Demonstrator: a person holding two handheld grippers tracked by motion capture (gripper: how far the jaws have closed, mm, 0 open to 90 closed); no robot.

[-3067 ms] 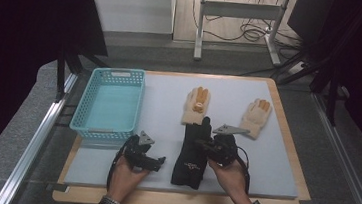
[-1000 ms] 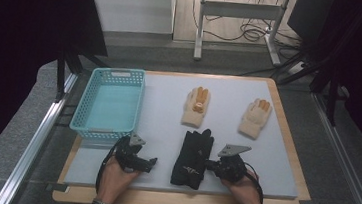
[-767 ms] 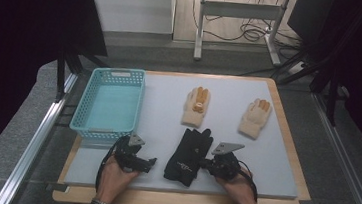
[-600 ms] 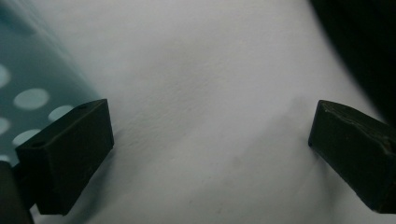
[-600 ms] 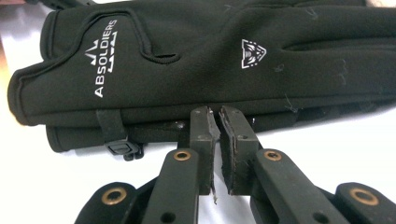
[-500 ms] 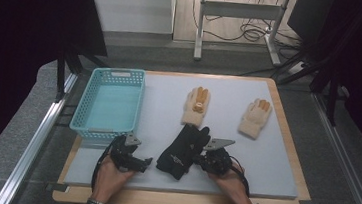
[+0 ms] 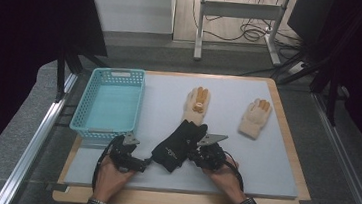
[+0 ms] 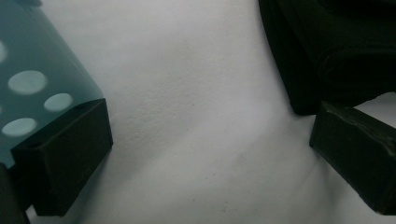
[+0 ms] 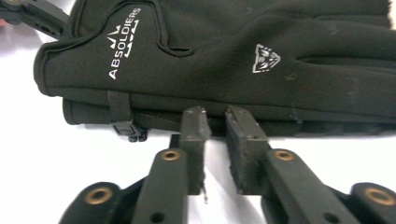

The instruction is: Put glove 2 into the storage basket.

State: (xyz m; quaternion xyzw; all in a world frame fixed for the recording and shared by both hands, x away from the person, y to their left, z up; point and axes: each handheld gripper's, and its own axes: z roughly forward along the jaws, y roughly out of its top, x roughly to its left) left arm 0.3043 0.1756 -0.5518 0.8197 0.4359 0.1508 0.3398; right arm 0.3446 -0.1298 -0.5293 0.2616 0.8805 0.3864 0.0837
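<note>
There are three gloves on the table (image 7: 274, 156): one black glove (image 7: 177, 144) near the front edge and two tan gloves, one (image 7: 196, 103) at the middle and one (image 7: 255, 118) to its right. There is one blue basket (image 7: 110, 103), at the left. Two grippers are in use, the left gripper (image 7: 135, 163) and the right gripper (image 7: 195, 156), one in each of the person's two hands. Each gripper has two black jaws.

On the worktop (image 7: 274, 156) are laid a basket (image 7: 111, 103) at the left, a black glove (image 7: 177, 144) near the front, and two tan gloves (image 7: 197, 104) (image 7: 255, 118) farther back.
</note>
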